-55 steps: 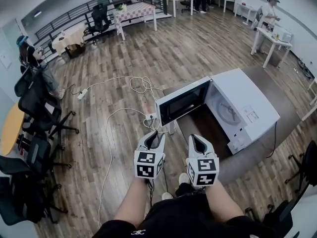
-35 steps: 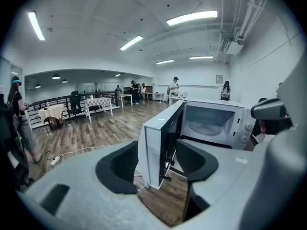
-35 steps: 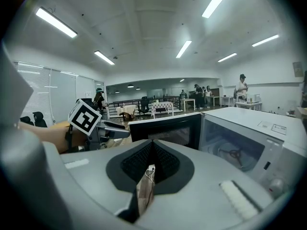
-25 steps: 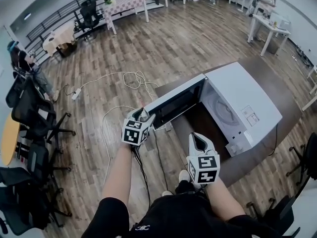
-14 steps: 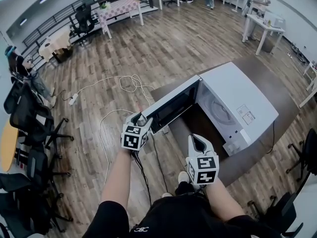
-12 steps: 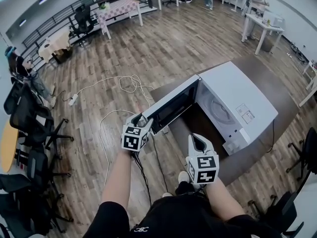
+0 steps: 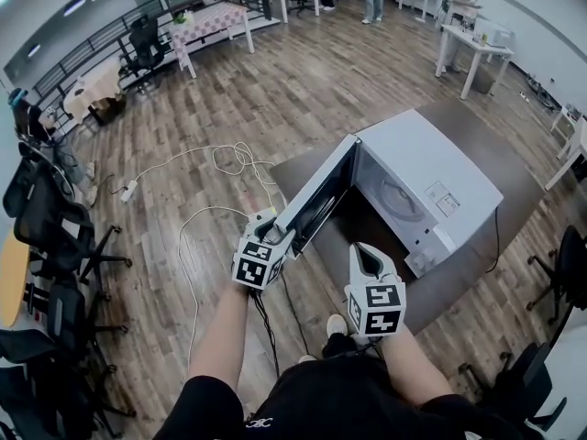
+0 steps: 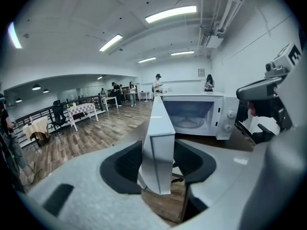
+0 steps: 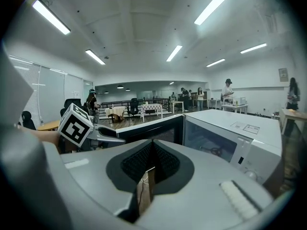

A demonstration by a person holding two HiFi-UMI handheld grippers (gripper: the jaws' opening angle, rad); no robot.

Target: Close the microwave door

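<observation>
A white microwave (image 7: pixel 431 177) stands on a dark brown table (image 7: pixel 477 255) with its door (image 7: pixel 316 195) half open, swung out to the left. My left gripper (image 7: pixel 275 230) is at the door's free edge. In the left gripper view that edge (image 8: pixel 157 143) stands upright between the jaws, and the pads close on both its faces. The oven's cavity and knobs (image 8: pixel 192 116) show behind it. My right gripper (image 7: pixel 365 259) hangs in front of the table, shut and holding nothing. In the right gripper view its pads (image 9: pixel 152 159) meet, with the microwave (image 9: pixel 225 138) ahead.
White cables (image 7: pixel 220 168) trail over the wood floor left of the table. Black office chairs (image 7: pixel 46 227) crowd the left side. A white table (image 7: pixel 472 44) with a person beside it stands at the far right. More tables line the back.
The left gripper reached the door's edge and closed around it. It then moved right with the door, which now stands nearer the oven body. The right gripper has barely shifted.
</observation>
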